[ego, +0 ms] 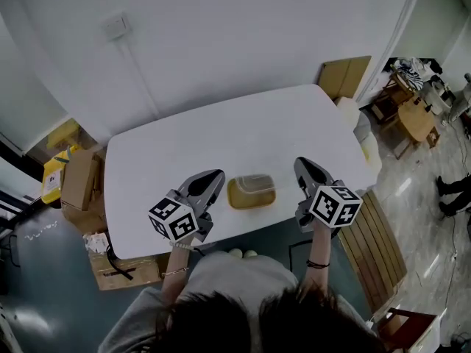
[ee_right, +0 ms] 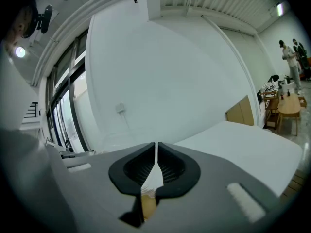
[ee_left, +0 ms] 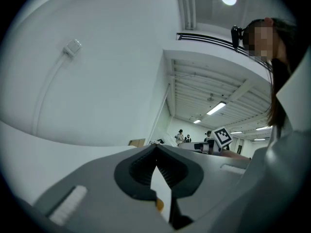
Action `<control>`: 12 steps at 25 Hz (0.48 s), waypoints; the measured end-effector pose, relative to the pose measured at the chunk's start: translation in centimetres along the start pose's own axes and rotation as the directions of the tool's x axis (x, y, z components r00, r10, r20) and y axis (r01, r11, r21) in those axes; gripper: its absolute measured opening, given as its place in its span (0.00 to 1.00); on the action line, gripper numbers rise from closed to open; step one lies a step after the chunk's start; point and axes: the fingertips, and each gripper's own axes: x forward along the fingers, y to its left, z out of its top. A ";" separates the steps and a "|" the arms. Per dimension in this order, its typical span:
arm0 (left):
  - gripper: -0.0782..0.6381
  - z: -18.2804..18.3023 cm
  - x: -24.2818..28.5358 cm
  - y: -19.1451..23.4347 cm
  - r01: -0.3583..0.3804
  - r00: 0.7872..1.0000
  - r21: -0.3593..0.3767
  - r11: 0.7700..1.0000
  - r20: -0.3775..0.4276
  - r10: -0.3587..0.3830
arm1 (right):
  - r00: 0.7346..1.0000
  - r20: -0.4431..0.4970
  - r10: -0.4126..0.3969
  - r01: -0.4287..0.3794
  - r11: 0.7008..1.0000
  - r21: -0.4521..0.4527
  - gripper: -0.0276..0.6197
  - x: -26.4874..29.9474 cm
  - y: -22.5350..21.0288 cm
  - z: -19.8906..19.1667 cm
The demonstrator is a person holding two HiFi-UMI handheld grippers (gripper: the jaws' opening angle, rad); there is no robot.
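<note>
A clear lidded container (ego: 252,191) with yellowish contents sits on the white table (ego: 221,134) near its front edge, between my two grippers. My left gripper (ego: 213,177) lies just left of it, jaws shut and empty. My right gripper (ego: 300,165) lies just right of it, also shut on nothing. In the left gripper view the jaws (ee_left: 156,148) meet at the tip, and the right gripper's marker cube (ee_left: 222,136) shows beyond. In the right gripper view the gripper (ee_right: 156,145) leaves only a thin slit, with a yellowish sliver of the container (ee_right: 148,205) low in the gap.
Cardboard boxes (ego: 79,182) and a yellow can (ego: 53,179) stand on the floor left of the table. A slatted wooden bench (ego: 379,241) is at the right, a wooden side table (ego: 416,120) further right. Cardboard (ego: 344,76) leans on the back wall.
</note>
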 end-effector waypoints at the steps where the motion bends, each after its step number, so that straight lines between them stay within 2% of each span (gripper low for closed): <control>1: 0.10 0.3 0.0 -0.3 0.006 1.000 0.009 1.000 0.005 -0.006 | 1.000 0.010 0.007 -0.007 1.000 -0.002 0.09 -0.2 0.2 0.4; 7: 0.10 2.4 -0.8 -2.1 0.021 0.998 0.052 0.998 0.051 -0.024 | 0.998 0.061 0.036 -0.034 0.999 -0.024 0.09 -1.4 1.0 2.3; 12: 0.10 3.4 -1.4 -3.2 0.048 0.997 0.090 0.995 0.057 -0.053 | 0.995 0.087 0.056 -0.054 0.998 -0.023 0.09 -1.8 1.8 2.9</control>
